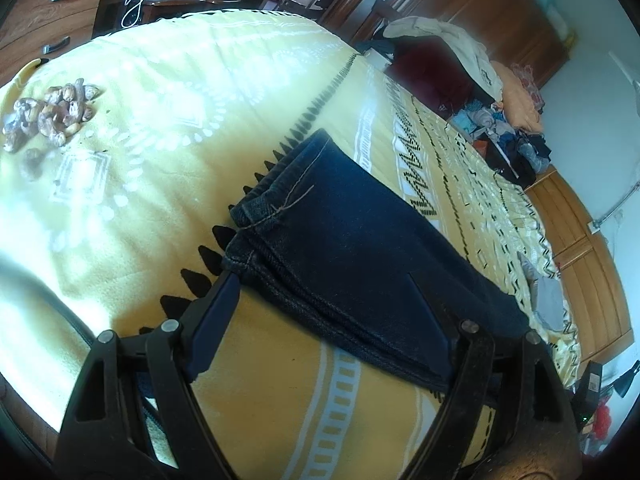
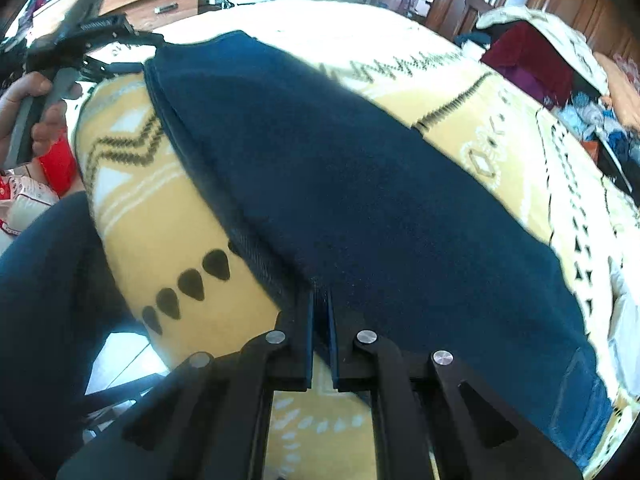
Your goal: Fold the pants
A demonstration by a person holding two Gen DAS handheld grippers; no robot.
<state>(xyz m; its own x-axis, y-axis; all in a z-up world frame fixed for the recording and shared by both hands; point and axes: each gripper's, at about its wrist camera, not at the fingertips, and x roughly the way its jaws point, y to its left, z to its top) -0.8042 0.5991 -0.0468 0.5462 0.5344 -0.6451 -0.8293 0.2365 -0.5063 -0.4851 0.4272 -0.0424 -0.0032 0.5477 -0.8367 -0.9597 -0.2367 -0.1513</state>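
Right wrist view: your right gripper (image 2: 320, 300) has its jaws drawn nearly together on the near edge of the pants (image 2: 360, 200), pinching a fold of denim between the pads. The pants lie flat on the yellow blanket (image 2: 168, 248), running away from that gripper toward your left gripper (image 2: 100, 36) at their far end. From the left wrist view, your left gripper (image 1: 320, 280) stands wide open and grips nothing; its fingers straddle the pants (image 1: 340, 248), the hems ahead of it. Expect the denim to behave as heavy, soft cloth: it will sag between grips and drag on the blanket, but should not slip readily. Take hold at the stacked edges, catching every layer, one grip near each end, so the fold lifts evenly.
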